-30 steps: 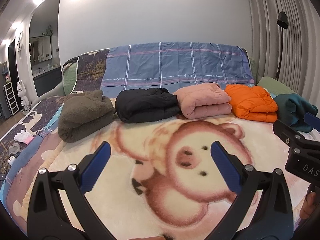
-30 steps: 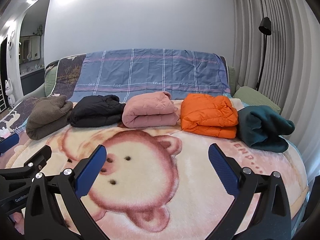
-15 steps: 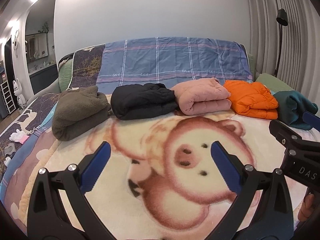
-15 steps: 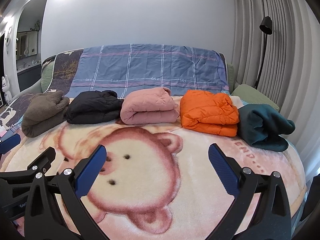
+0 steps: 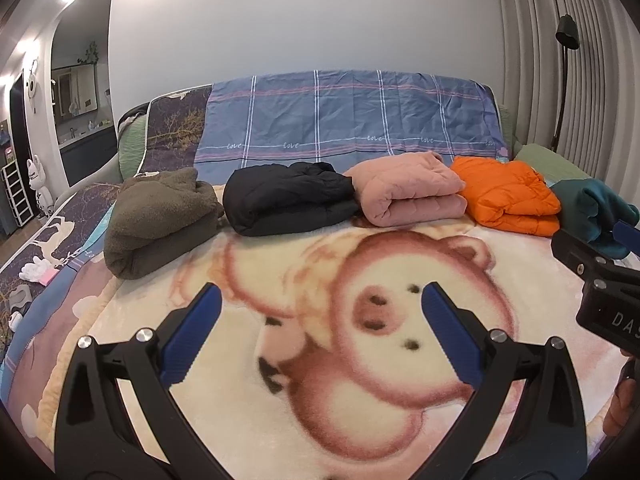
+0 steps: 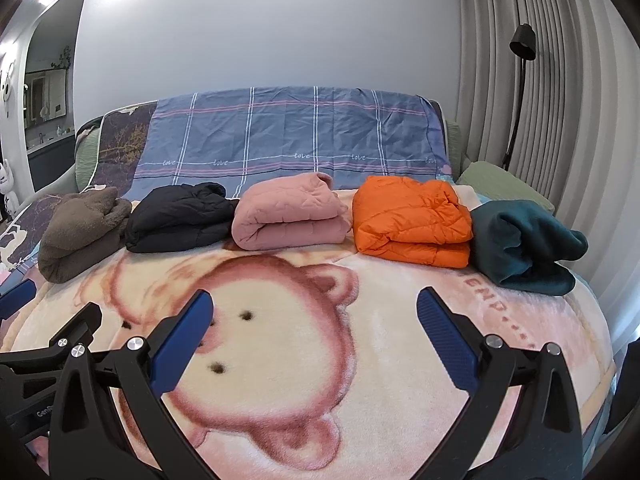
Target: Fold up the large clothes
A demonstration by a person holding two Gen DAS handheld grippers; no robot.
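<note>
Left wrist view: left gripper [image 5: 320,312] hovers over the bear-print blanket [image 5: 360,360], jaws wide, holding nothing. Right gripper [image 5: 600,276] intrudes at right edge.

Right wrist view: right gripper [image 6: 314,318] level above blanket, jaws wide, empty. Five folded garments line the bed's far side: brown fleece [image 6: 80,232], black jacket [image 6: 180,216], pink quilted jacket [image 6: 288,212], orange puffer jacket [image 6: 412,220], teal sweatshirt [image 6: 524,244]. Floor lamp [image 6: 520,80] by curtain [image 6: 560,100].
</note>
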